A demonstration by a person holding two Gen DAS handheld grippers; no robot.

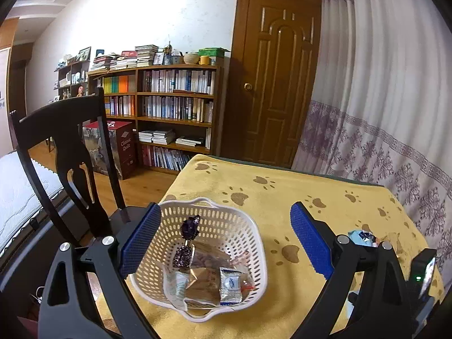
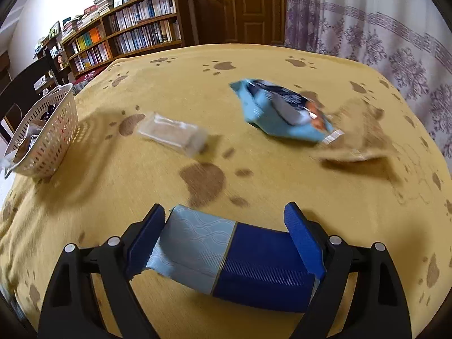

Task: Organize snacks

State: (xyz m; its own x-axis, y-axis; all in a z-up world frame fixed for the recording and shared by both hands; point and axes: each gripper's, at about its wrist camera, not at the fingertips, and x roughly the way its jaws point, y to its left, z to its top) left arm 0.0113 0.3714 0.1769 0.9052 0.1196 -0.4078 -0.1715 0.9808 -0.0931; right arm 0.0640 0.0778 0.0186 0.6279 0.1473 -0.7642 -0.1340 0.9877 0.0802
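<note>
A white perforated basket stands near the left edge of the yellow paw-print table. It holds purple-wrapped candies, a silver-blue sachet and brown packets. My left gripper hovers open over the basket with nothing between its blue pads. My right gripper is shut on a packet that is half dark blue and half light blue, held crosswise low over the table. Loose on the cloth lie a clear-wrapped bar, a light blue snack bag and a tan packet.
A dark wooden chair stands against the table's left side, close to the basket. A bookshelf, a brown door and a curtain are behind the table. The table surroundings look motion-blurred in the right wrist view.
</note>
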